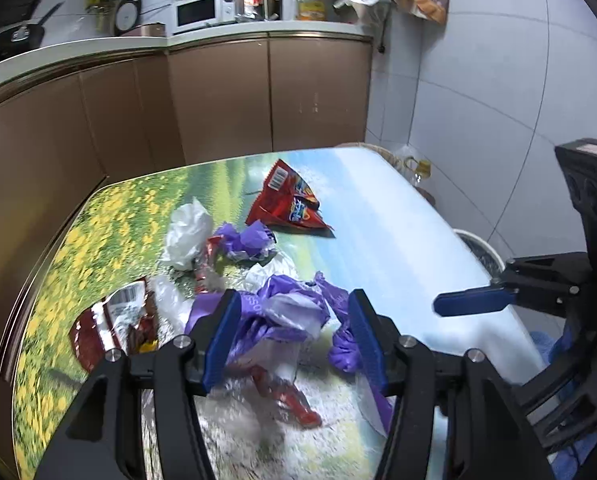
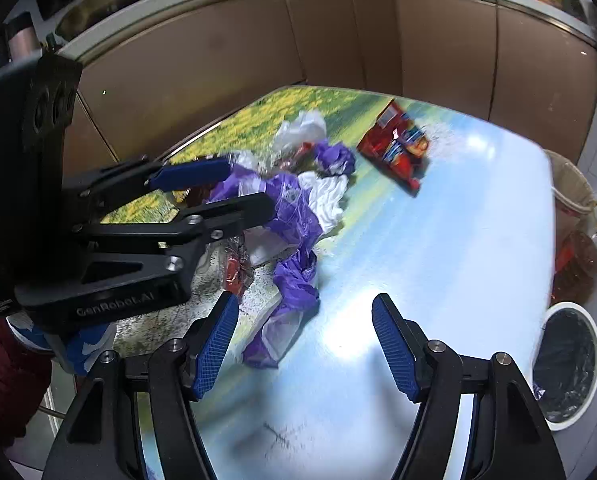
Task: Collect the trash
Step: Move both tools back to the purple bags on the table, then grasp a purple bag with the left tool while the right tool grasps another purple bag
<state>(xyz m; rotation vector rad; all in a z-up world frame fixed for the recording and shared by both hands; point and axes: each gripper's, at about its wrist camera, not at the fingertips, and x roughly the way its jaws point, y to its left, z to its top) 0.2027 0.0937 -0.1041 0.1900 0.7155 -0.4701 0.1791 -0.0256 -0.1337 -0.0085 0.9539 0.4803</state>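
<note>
Two tongs released over table (image 2: 438, 220), left tongs (image 1: 294, 332) above purple bag (image 1: 274, 312), right tongs (image 2: 304, 344) over bare top, bin (image 2: 570, 364) black-lined, contents unclear

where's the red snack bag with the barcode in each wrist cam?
Left wrist: red foil snack bag with the barcode, centre, far side of the pile.
Right wrist: same bag, upper centre-right, right of the pile.
Shared landmark: crumpled white plastic bag, left of it in both.
</note>
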